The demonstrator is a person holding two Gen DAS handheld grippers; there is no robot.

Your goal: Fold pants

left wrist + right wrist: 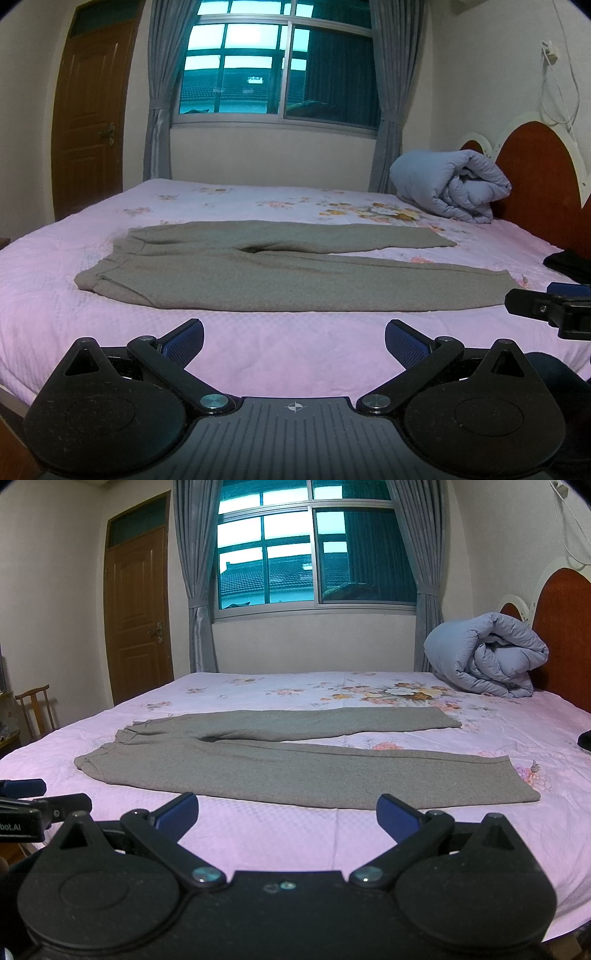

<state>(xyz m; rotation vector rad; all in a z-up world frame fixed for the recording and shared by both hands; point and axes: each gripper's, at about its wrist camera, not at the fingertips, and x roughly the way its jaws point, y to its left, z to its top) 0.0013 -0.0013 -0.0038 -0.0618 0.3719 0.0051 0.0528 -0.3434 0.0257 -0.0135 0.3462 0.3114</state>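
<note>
The grey knit pants (280,273) lie flat, unfolded, on the pink floral bed (258,354); every fold remains. The left gripper (294,341) and right gripper (286,814) hover with fingers spread wide, holding nothing.

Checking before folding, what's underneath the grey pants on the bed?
The grey pants lie flat on the pink floral bedspread. Whatever lies directly beneath the fabric is covered.

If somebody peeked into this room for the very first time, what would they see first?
Probably the gray pants spread flat across the pink flowered bed, waistband to the left and legs pointing right. Next, the puffy blue rolled-up quilt at the far right by the red headboard. Up close, the left gripper and right gripper hover open over the bed's near edge.
</note>
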